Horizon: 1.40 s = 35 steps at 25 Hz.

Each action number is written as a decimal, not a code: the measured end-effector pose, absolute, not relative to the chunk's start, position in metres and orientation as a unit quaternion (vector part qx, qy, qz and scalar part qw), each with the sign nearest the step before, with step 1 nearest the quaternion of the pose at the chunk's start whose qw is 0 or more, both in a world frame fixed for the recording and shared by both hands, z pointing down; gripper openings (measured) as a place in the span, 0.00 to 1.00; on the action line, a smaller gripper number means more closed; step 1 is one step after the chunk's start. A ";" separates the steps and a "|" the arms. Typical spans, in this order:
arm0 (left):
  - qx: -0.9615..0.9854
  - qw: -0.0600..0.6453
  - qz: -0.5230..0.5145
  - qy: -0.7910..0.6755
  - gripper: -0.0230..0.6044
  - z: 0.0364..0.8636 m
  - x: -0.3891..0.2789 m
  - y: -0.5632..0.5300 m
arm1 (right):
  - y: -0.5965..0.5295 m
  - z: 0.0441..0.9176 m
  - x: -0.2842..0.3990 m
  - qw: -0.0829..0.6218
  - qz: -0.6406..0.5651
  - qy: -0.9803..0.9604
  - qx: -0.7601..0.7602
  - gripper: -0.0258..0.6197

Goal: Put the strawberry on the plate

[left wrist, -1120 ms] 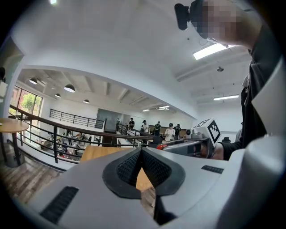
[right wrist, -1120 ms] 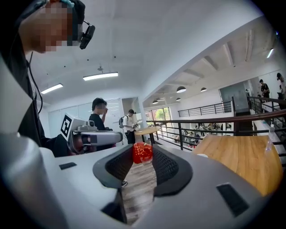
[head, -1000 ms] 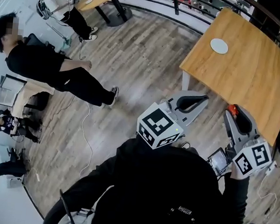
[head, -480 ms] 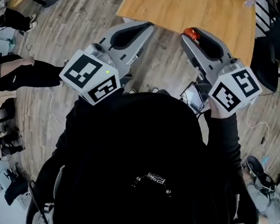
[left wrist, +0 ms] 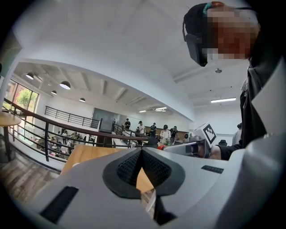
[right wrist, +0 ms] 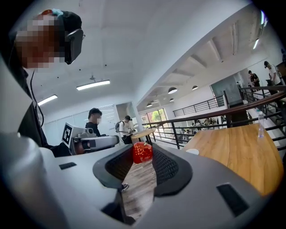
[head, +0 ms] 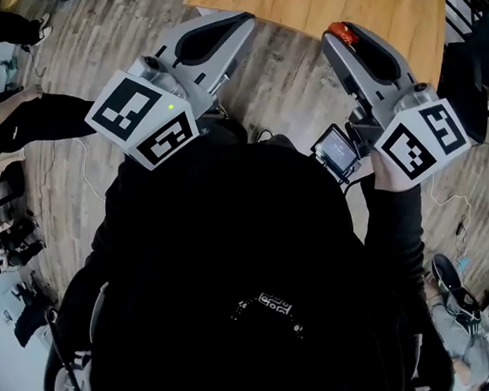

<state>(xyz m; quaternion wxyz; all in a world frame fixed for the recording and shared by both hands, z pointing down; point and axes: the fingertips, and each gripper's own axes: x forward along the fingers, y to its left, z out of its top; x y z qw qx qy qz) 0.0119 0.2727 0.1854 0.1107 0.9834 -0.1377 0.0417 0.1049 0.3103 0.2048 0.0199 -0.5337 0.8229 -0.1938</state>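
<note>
A red strawberry (right wrist: 142,152) sits pinched between the tips of my right gripper (right wrist: 142,150), which is shut on it; from the head view the strawberry (head: 341,30) shows at the tip of that gripper (head: 338,33), just short of the wooden table's (head: 329,6) near edge. The small white plate (right wrist: 193,151) lies on the table (right wrist: 232,150) beyond and right of the strawberry. My left gripper (head: 236,21) is held level beside the right one, its jaws shut (left wrist: 141,150) with nothing in them. The head view does not show the plate.
A clear bottle (right wrist: 260,127) stands on the table's far right. A black railing (right wrist: 214,120) runs behind the table. A black chair (head: 483,49) stands at the table's right. People stand and sit around (head: 30,116); cables lie on the wood floor (head: 285,75).
The head view has tipped down: the table and plate slid up out of frame, and both grippers now show higher and nearer the table edge. The strawberry stays in the right gripper.
</note>
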 end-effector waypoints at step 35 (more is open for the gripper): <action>0.973 0.149 0.010 -0.176 0.04 0.218 -0.091 -0.053 | -0.015 0.230 0.040 -0.038 -0.215 0.806 -0.550 0.26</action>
